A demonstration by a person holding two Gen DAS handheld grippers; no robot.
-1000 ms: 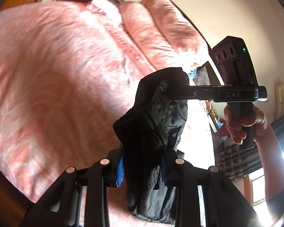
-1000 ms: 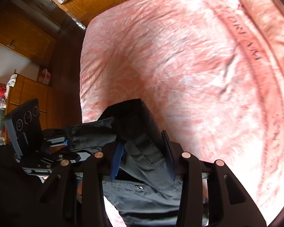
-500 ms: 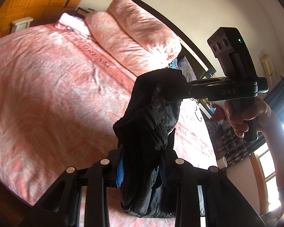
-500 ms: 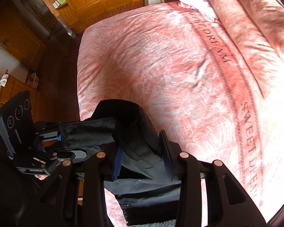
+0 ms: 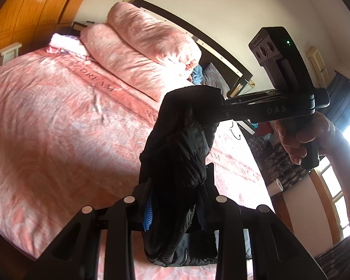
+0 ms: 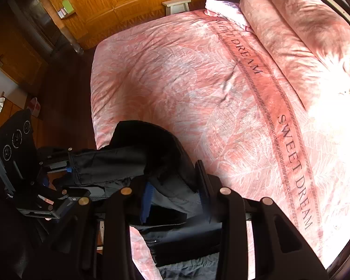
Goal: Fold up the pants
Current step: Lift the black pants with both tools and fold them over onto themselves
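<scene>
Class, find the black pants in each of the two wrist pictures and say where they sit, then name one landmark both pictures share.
Left wrist view: the black pants hang at lower centre, running from the left gripper up to the right gripper.
Right wrist view: the pants sit lower left, clamped in the right gripper and stretching left to the left gripper.
Shared landmark: the SWEET DREAM lettering on the pink bedspread.

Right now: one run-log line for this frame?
phase: pants lifted | left gripper: shut on pants | right gripper: shut on pants, jaws just closing | pants: bunched, hanging above bed
</scene>
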